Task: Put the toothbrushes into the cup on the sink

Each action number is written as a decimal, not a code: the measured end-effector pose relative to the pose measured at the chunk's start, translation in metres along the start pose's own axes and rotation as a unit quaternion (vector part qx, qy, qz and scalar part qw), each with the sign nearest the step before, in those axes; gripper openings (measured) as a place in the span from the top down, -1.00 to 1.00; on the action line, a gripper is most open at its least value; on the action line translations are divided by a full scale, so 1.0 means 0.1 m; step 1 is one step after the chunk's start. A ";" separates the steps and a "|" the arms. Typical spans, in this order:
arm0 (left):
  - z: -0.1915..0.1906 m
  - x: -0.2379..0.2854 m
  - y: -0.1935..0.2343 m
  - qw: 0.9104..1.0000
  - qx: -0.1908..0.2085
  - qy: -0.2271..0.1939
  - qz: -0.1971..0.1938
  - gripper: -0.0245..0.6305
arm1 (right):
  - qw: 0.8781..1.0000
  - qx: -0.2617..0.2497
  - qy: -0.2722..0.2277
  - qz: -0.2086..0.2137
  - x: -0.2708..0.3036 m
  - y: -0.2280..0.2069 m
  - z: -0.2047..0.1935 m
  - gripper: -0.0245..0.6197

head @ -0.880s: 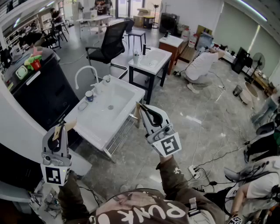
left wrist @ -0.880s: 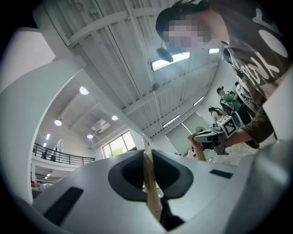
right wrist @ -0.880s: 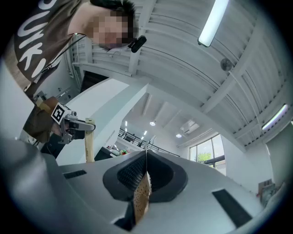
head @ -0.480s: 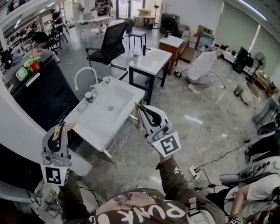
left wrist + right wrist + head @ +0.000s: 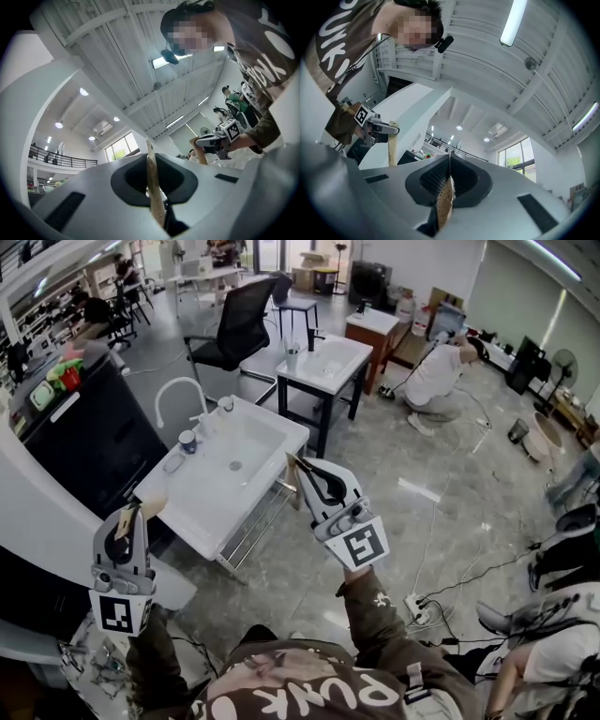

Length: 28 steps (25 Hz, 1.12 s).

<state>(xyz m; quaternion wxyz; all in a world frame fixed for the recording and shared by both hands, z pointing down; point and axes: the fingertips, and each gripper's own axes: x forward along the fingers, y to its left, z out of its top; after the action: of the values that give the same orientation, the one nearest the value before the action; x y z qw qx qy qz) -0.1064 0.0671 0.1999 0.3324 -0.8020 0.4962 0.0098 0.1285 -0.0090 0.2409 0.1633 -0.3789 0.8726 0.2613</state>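
Observation:
A white sink (image 5: 265, 432) with a curved white faucet (image 5: 174, 390) stands on a metal frame ahead of me. A small dark cup (image 5: 187, 441) sits on its back left rim, with a small oval item (image 5: 174, 463) beside it. I cannot make out any toothbrushes. My left gripper (image 5: 139, 510) is held up near the sink's front left corner, shut and holding nothing. My right gripper (image 5: 293, 462) hovers by the sink's right edge, also shut and holding nothing. In both gripper views the jaws (image 5: 151, 174) (image 5: 448, 183) point at the ceiling with their tan pads pressed together.
A second white sink table (image 5: 349, 365) with a cup (image 5: 292, 356) stands behind, next to a black office chair (image 5: 234, 326). A black cabinet (image 5: 89, 437) lies to the left. A person (image 5: 436, 376) crouches at the back right. Cables and a power strip (image 5: 412, 604) lie on the floor.
Both grippers stay shut and nearly where they were. The head view has shifted slightly, so the room sits a little higher in the picture.

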 end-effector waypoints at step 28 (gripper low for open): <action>-3.34 1.56 1.59 0.994 -0.068 0.077 0.029 0.88 | 0.994 -0.005 0.105 0.039 3.58 -1.12 -3.76 0.89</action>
<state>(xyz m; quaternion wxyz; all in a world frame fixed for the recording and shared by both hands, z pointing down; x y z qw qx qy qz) -0.2597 -0.2827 0.3230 0.2372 -0.8067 0.5411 -0.0084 -0.0567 -0.4977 0.3348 0.0586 -0.3704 0.8980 0.2303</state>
